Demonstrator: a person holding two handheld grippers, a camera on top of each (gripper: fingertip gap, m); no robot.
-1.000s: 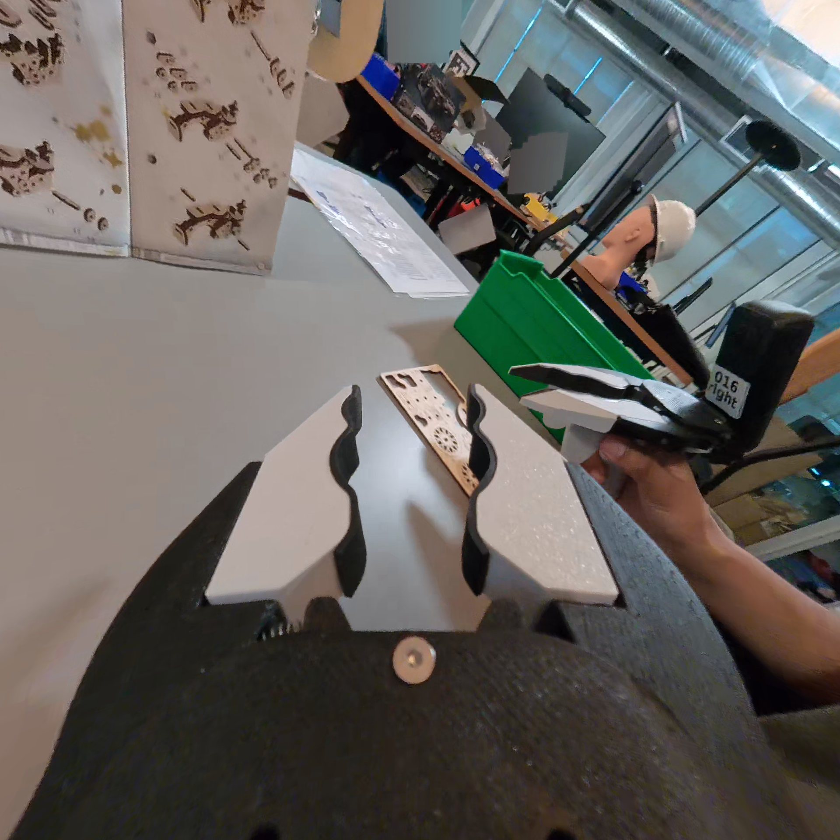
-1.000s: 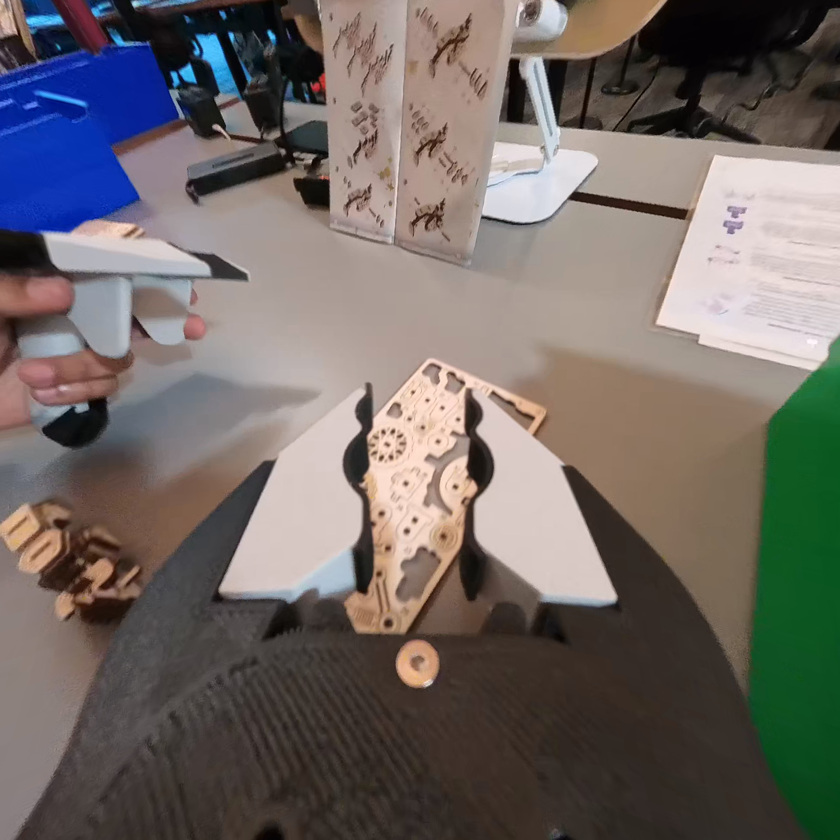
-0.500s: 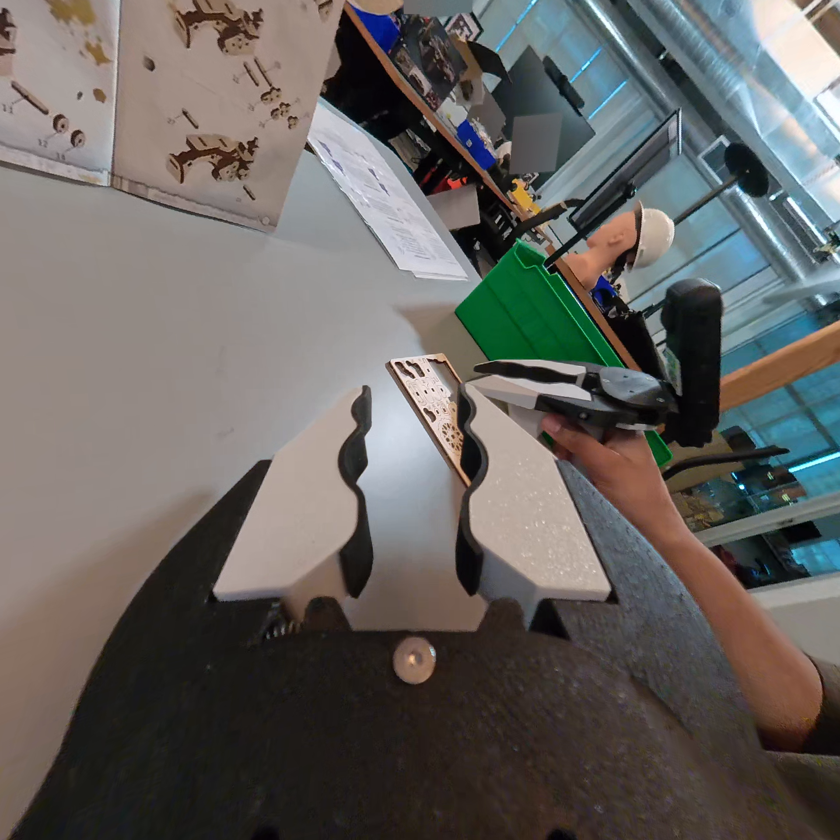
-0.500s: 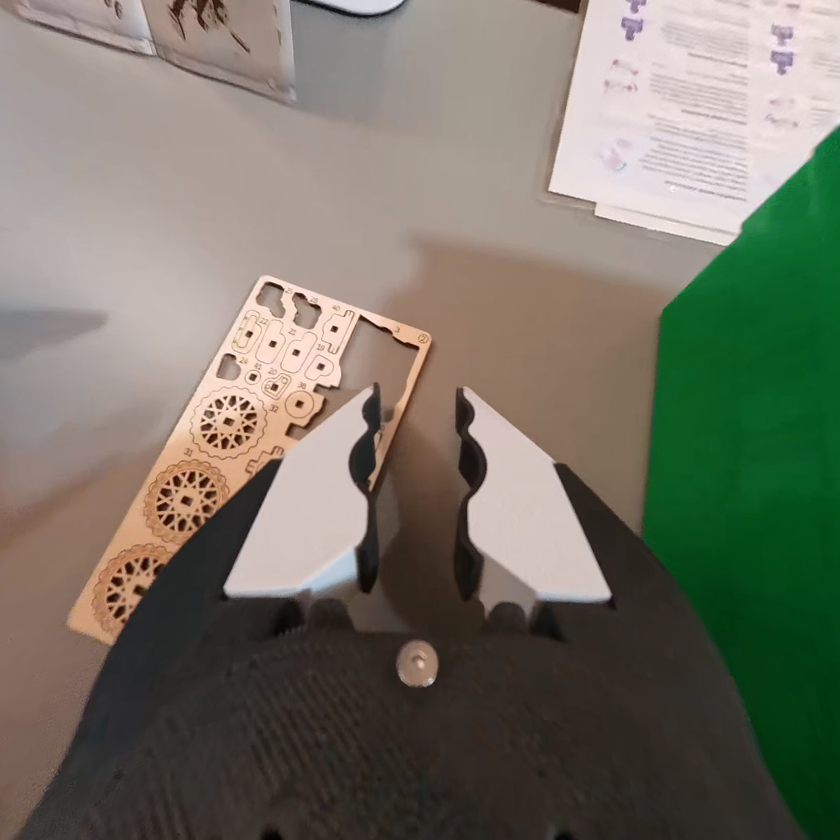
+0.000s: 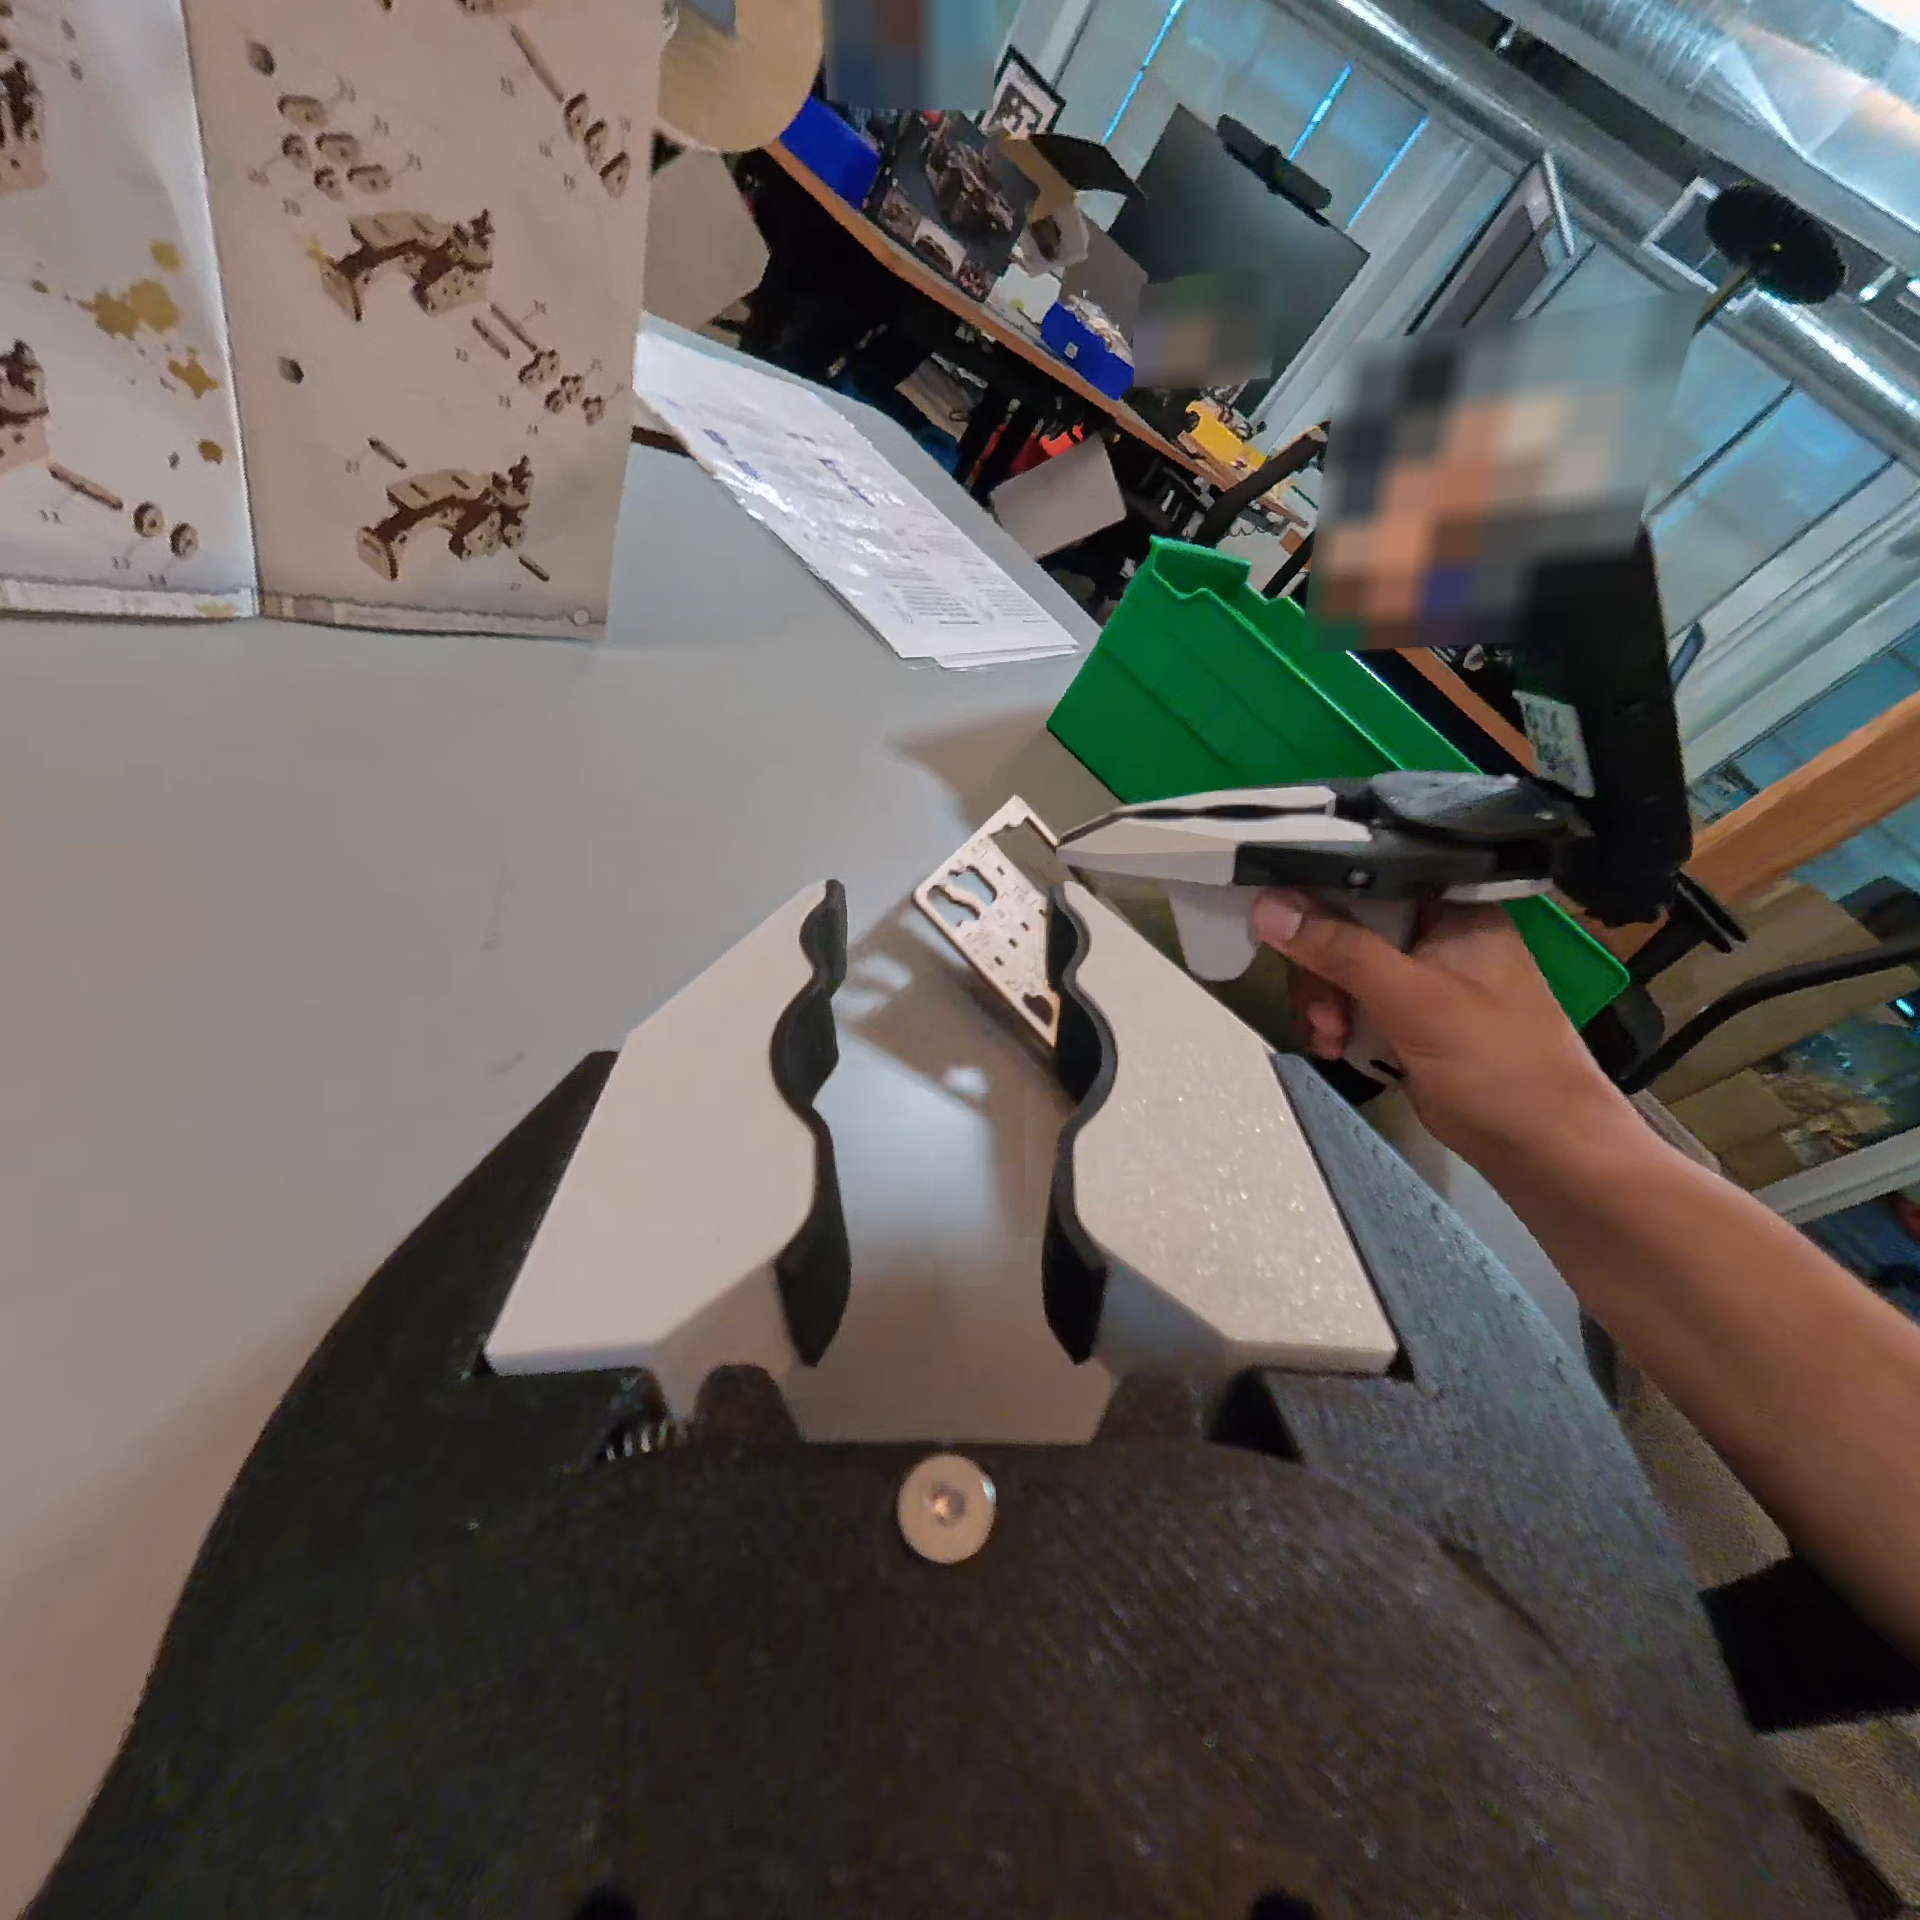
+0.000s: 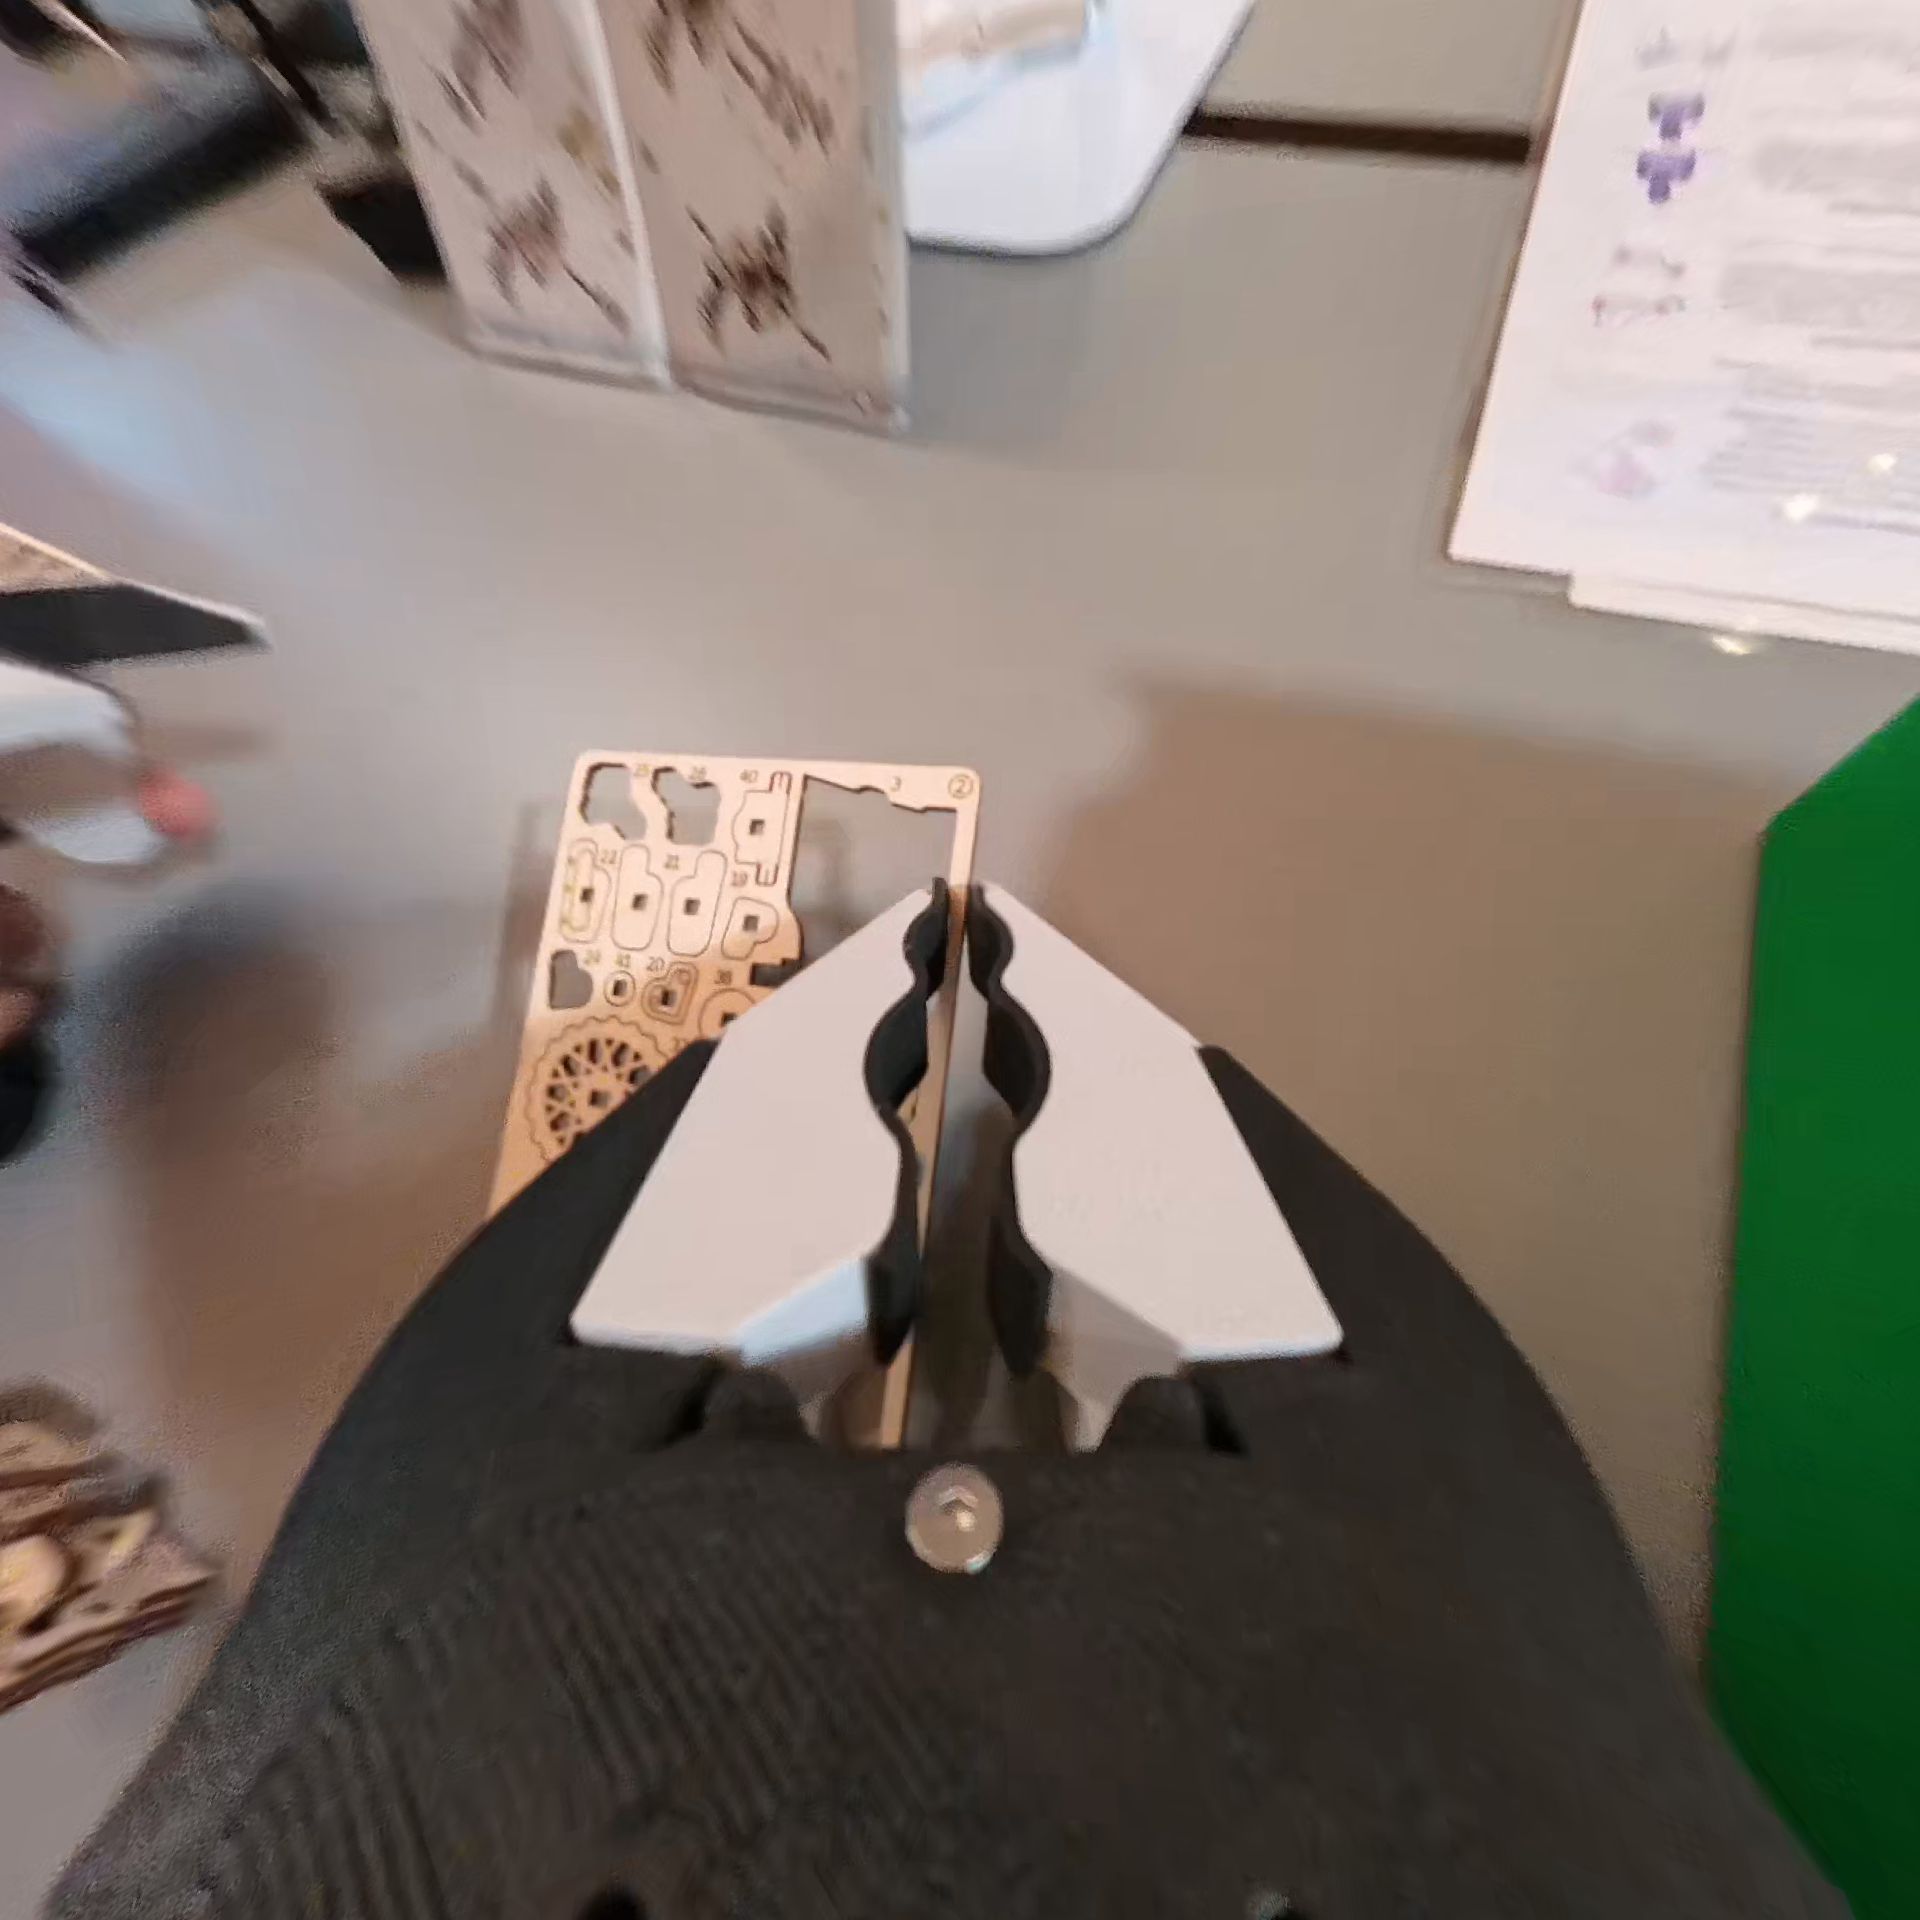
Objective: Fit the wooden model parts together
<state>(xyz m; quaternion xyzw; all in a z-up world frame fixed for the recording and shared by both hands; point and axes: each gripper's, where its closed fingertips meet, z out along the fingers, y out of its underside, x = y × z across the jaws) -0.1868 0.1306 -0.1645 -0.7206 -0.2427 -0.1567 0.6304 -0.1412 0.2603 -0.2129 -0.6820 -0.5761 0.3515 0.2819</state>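
A thin wooden parts sheet point(image 6: 675, 904) with cut-out wheels and small pieces sits on the grey table point(image 6: 1247, 582). My right gripper point(image 6: 954, 896) is shut on the sheet's right long edge, and a shadow beside the sheet suggests it is slightly raised. In the left wrist view the sheet point(image 5: 987, 925) shows tilted just beyond my left gripper point(image 5: 945, 925), which is open and empty above the table. The right gripper point(image 5: 1081, 836) pinches the sheet from the right there. A partly built wooden model point(image 6: 62, 1538) lies blurred at the lower left.
A folded instruction booklet point(image 5: 405, 312) stands at the back of the table. Printed papers point(image 6: 1714, 312) lie at the far right. A green bin point(image 6: 1849, 1143) stands close on the right. A white lamp base point(image 6: 1018, 156) is behind the booklet. The left gripper point(image 6: 104, 634) shows at the left edge. Tip to tip, the grippers are about 15 centimeters apart.
My right gripper was open over the sheet, moved to its right edge and shut on it. My left gripper stayed open and shifted only slightly.
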